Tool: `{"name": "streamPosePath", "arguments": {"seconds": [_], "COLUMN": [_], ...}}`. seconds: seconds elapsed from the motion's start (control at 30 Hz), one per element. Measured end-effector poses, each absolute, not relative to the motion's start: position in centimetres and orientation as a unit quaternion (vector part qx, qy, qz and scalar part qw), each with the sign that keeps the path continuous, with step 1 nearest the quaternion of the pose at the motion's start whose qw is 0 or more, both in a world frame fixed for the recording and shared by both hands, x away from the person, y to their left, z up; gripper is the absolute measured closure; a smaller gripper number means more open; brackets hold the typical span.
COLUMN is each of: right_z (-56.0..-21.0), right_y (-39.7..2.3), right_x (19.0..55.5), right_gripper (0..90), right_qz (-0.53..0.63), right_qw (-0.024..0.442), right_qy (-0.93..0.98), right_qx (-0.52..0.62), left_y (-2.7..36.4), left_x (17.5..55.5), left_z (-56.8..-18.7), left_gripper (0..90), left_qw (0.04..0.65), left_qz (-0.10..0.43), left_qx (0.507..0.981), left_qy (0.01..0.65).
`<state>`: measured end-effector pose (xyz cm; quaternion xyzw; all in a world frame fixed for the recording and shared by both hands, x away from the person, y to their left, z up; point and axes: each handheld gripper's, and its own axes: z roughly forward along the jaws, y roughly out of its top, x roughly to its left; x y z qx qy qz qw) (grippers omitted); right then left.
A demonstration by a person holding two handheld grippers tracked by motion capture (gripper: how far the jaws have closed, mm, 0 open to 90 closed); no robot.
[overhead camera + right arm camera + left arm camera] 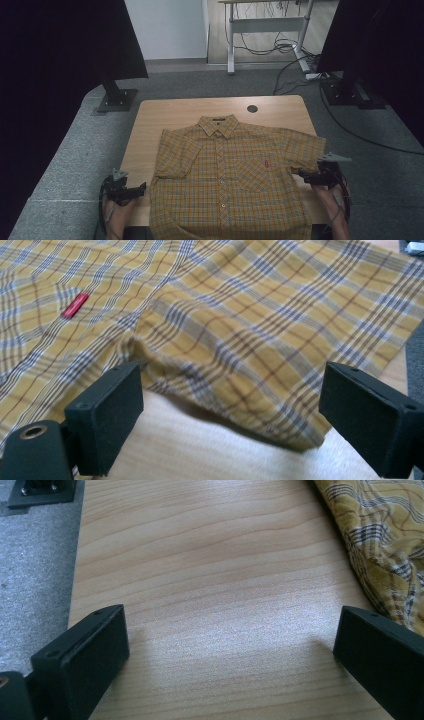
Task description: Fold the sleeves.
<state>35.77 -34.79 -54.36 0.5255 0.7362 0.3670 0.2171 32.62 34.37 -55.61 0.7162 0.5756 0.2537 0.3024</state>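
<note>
A yellow plaid short-sleeved shirt (230,170) lies flat, front up, on the wooden table (170,112), collar toward the far side. My left gripper (143,188) rests at the table's near left, just beside the shirt's left edge. In the left gripper view it (230,630) is open over bare wood, with the shirt's edge (380,540) to the right of its jaws. My right gripper (300,174) sits under the shirt's right sleeve. In the right gripper view it (230,385) stands open, with the sleeve hem (260,405) between and ahead of the jaws. The pads do not press the cloth.
A round cable hole (252,108) sits near the table's far edge. Black panels on stands (116,97) (350,92) flank the table on grey carpet. Behind are a desk frame (231,45) and loose cables (280,47).
</note>
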Motion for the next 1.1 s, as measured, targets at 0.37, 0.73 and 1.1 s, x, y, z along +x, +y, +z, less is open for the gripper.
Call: {"name": "streamPosePath", "arguments": {"seconds": [0.37,0.73,1.1], "right_z": [-54.1,-54.4,-55.5], "right_y": [-35.1,-35.2,-34.9], "right_x": [38.1,40.5,41.6], "right_gripper": [11.0,14.4,22.0], "right_qz": [0.362,0.348,0.325], "right_qw": [0.229,0.24,0.242], "right_qy": [0.728,0.72,0.717], "right_qx": [0.536,0.55,0.567], "left_y": [34.4,34.5,34.5], "left_x": [32.6,32.8,32.9], "left_z": [-55.6,-55.6,-55.6], "left_gripper": [1.2,0.9,0.6], "left_qw": [0.302,0.302,0.301], "left_qz": [0.253,0.253,0.253], "left_qx": [0.716,0.717,0.717], "left_qy": [0.575,0.575,0.575]}}
